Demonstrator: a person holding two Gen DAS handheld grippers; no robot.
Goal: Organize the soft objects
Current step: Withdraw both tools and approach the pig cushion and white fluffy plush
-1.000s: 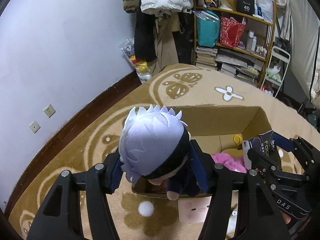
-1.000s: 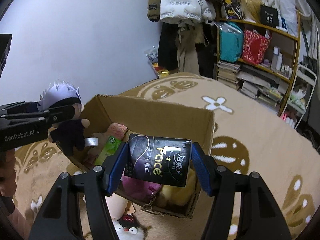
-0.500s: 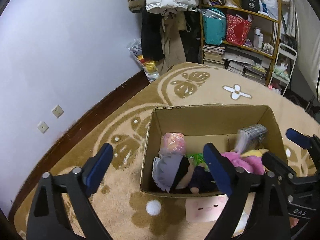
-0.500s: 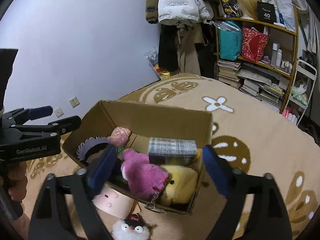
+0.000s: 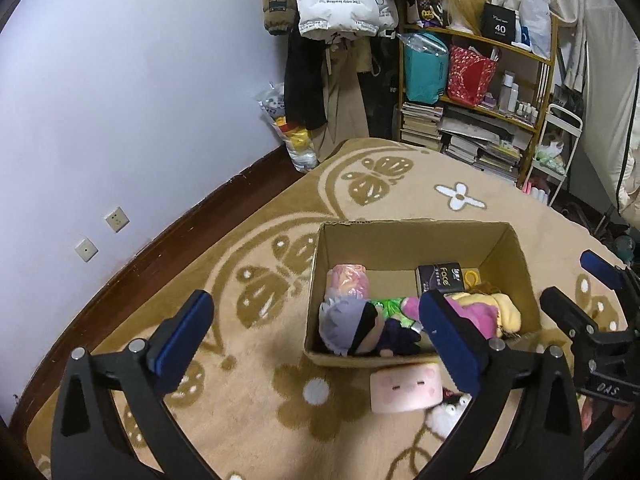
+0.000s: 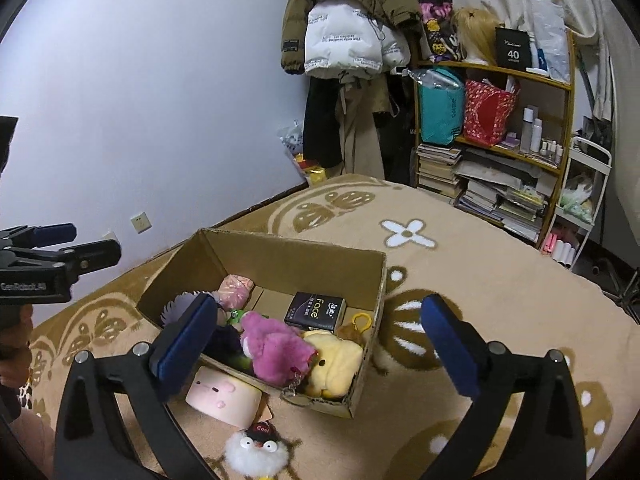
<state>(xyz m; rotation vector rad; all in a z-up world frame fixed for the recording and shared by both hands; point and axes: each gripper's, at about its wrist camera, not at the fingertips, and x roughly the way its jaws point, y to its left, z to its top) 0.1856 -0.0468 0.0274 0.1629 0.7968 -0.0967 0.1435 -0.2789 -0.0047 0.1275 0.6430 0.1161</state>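
An open cardboard box [image 5: 400, 236] [image 6: 280, 252] stands on the rug. Inside lie a white-haired doll [image 5: 352, 330], a black tissue pack [image 5: 440, 278] [image 6: 316, 310], a magenta plush [image 6: 276, 350], a yellow plush [image 6: 334, 362] and a pink bundle [image 5: 348, 282]. A pink pillow plush [image 5: 406, 386] [image 6: 224, 396] and a white fluffy bird plush [image 6: 256, 452] lie on the rug before the box. My left gripper [image 5: 316, 344] is open and empty above the box's near left. My right gripper [image 6: 316, 348] is open and empty above the box.
A wooden shelf [image 5: 480, 92] with books, bags and bottles stands at the back right. Coats [image 5: 340, 8] hang beside it. The lilac wall [image 5: 120, 100] with sockets runs on the left. The patterned beige rug [image 6: 460, 280] surrounds the box.
Both grippers opened and pulled back. The doll dropped from the left gripper into the box. The tissue pack dropped from the right gripper into the box.
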